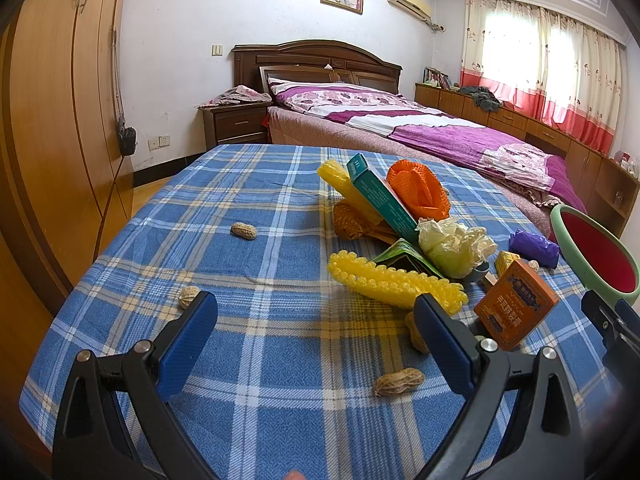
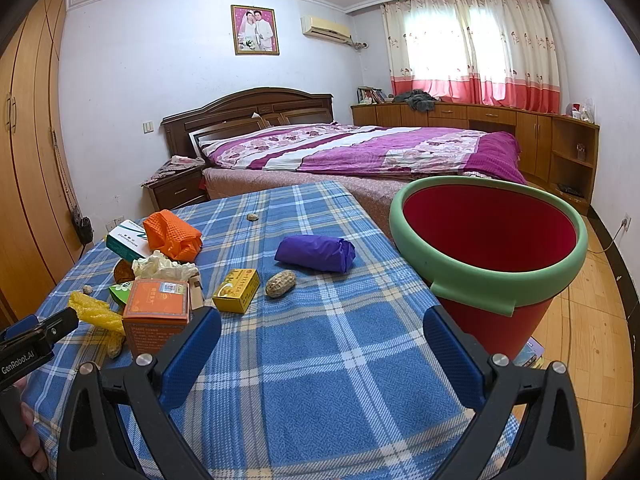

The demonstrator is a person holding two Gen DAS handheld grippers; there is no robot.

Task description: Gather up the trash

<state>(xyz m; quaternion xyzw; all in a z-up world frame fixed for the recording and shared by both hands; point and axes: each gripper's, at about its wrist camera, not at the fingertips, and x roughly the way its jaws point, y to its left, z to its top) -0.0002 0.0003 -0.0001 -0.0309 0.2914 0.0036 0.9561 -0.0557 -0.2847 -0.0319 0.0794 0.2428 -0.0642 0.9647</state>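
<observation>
My left gripper (image 1: 316,320) is spread wide with nothing in it, hanging over the blue plaid tablecloth (image 1: 248,208). My right gripper (image 2: 322,334) is gaping too, also empty-handed. The landmark here is the red bucket with the green rim (image 2: 490,280) at the table's right edge. Left of it lie a purple crumpled bag (image 2: 316,253), a peanut (image 2: 281,283) and a small yellow box (image 2: 236,290). Further left of it sits the orange carton (image 2: 157,316), with the yellow foam netting (image 1: 394,282) beyond.

Spread-fingered right gripper (image 2: 322,340) faces purple wad (image 2: 315,253) beside red bucket (image 2: 490,240).
</observation>
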